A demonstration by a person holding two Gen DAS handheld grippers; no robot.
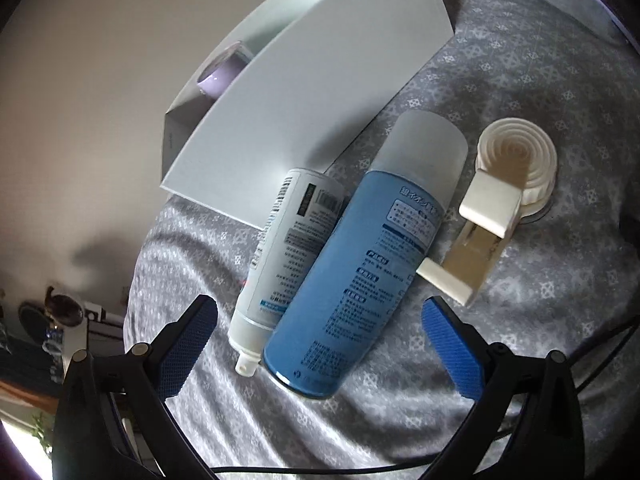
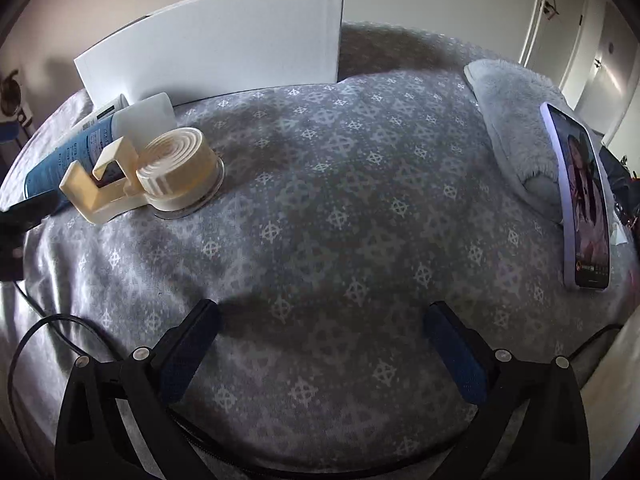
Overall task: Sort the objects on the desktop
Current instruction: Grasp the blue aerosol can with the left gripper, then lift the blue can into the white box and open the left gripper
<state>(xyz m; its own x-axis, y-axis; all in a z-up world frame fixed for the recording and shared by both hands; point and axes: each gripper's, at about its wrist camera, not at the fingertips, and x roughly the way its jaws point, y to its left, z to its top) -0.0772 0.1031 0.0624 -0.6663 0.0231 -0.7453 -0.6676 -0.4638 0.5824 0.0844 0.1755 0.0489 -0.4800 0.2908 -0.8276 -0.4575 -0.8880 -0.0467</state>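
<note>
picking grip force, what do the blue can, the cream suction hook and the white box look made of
Blue can: probably thin painted metal, smooth and glossy, with a frosted plastic cap.
Cream suction hook: hard moulded plastic, ridged knob, yellowed matte finish, on a clear base.
White box: flat matte panels, likely rigid plastic or coated board.

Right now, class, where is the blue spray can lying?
In the left wrist view, the blue spray can lies on the grey cloth, touching the white spray can on its left, with the cream hook to its right.
</note>
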